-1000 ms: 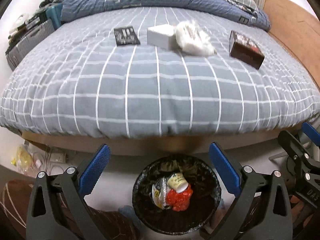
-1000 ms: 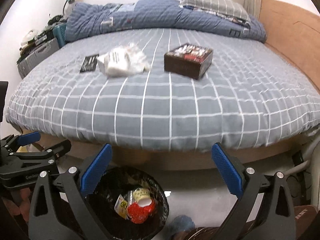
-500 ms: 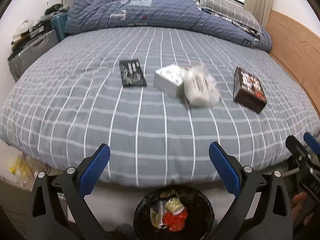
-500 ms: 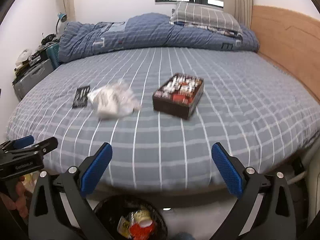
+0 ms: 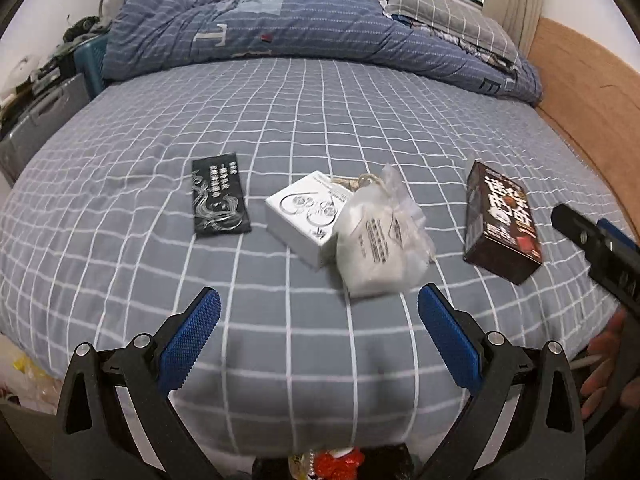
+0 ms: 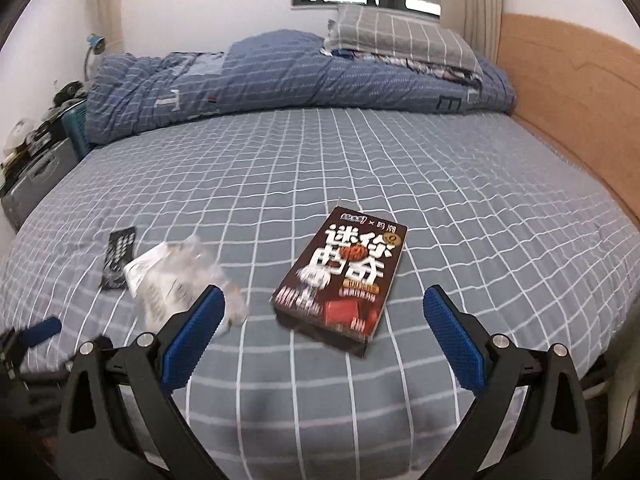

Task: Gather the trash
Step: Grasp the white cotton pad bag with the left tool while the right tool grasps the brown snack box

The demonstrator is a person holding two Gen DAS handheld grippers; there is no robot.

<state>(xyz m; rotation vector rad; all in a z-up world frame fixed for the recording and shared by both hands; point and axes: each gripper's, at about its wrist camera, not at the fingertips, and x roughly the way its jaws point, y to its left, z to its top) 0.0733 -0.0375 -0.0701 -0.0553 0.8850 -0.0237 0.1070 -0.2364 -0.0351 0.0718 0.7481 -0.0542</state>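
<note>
On the grey checked bed lie a black flat packet (image 5: 219,199), a white box (image 5: 306,216), a clear bag of white stuff (image 5: 380,240) leaning on the box, and a dark brown snack box (image 5: 502,222). My left gripper (image 5: 316,324) hovers open over the bed's near edge, just short of the bag. My right gripper (image 6: 322,320) is open too, with the brown snack box (image 6: 346,278) lying just beyond its fingers and the bag (image 6: 180,280) to the left. A sliver of the black bin with red trash (image 5: 332,462) shows at the bottom.
A rumpled blue duvet (image 5: 280,28) and a grey pillow (image 6: 400,36) lie at the bed's far end. A wooden headboard (image 6: 572,96) runs along the right. Grey cases and clutter (image 5: 36,96) stand at the left. The other gripper (image 5: 600,252) and a hand (image 5: 604,356) show at the right.
Both grippers have risen from over the bin and moved forward over the bed. The bin has dropped almost out of view; the items on the bed look closer.
</note>
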